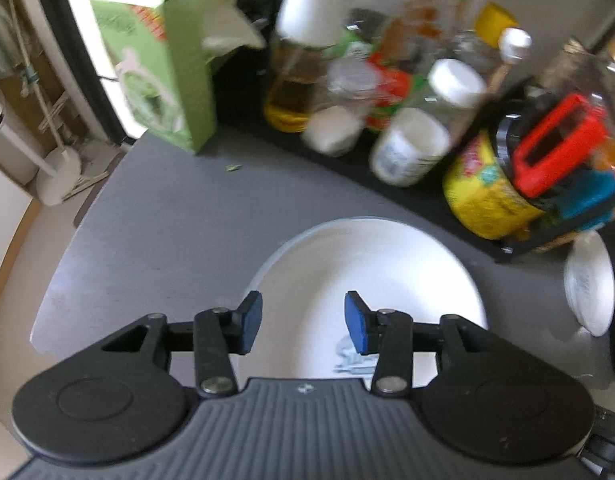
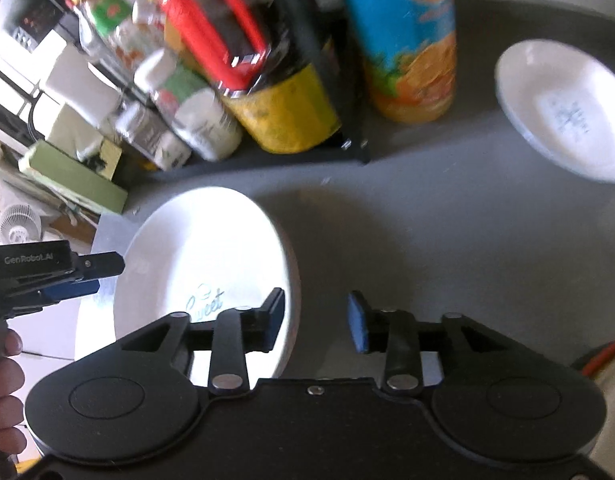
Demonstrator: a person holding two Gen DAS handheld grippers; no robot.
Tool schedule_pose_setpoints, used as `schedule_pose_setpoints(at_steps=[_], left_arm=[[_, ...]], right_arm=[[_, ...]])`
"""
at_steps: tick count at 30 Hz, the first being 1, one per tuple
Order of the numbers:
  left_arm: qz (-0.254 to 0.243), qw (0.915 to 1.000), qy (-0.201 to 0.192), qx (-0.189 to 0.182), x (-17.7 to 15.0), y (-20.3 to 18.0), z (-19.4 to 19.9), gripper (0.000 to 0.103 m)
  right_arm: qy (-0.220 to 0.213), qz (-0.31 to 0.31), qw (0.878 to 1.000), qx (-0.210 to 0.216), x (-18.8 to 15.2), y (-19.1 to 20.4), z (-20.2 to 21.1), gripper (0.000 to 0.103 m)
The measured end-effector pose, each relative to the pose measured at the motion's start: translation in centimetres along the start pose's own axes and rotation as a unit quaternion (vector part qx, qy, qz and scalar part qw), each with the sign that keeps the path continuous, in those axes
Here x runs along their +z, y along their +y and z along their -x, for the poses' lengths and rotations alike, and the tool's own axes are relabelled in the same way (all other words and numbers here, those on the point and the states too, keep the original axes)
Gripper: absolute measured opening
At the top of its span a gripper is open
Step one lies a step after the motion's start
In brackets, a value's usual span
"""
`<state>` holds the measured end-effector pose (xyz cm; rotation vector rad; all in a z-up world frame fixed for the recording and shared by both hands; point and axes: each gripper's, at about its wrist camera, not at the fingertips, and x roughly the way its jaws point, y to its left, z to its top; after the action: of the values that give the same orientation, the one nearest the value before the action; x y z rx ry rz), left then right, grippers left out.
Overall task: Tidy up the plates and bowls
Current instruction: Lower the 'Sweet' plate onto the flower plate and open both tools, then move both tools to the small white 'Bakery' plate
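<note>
A white plate (image 1: 367, 276) with a small blue print lies on the grey counter (image 1: 159, 220). My left gripper (image 1: 303, 322) is open and empty, hovering just above the plate's near part. In the right wrist view the same plate (image 2: 203, 248) lies at the centre left, and my right gripper (image 2: 316, 322) is open and empty over the plate's right edge. The left gripper (image 2: 79, 276) shows there at the far left, beside the plate's left rim. A white bowl (image 2: 563, 108) sits at the far right; it also shows in the left wrist view (image 1: 589, 284).
A black tray (image 1: 407, 196) crowded with bottles and jars stands behind the plate. A green carton (image 1: 155, 72) stands at the back left. A tall orange-and-blue can (image 2: 403, 36) stands between the tray and the bowl. The counter edge (image 1: 55, 280) drops off at the left.
</note>
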<state>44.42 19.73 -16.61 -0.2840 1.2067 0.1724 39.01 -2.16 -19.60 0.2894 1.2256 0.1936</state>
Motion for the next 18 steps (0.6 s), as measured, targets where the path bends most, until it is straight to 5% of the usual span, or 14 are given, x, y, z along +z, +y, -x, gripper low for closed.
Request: schedule_pose_setpoints(at_steps=[8, 18], left_arm=[[-0.019, 0.9992, -0.027, -0.021, -1.0, -6.8, 1.0, 0.066], [-0.09, 0.9934, -0.009, -0.071, -2.7, -16.4, -0.3, 0.067]], right_arm=[[-0.041, -0.022, 0.999, -0.015, 0.8, -5.8, 4.8, 0.062], [-0.087, -0.053, 0.993, -0.054, 1.0, -12.6, 8.3, 0.072]])
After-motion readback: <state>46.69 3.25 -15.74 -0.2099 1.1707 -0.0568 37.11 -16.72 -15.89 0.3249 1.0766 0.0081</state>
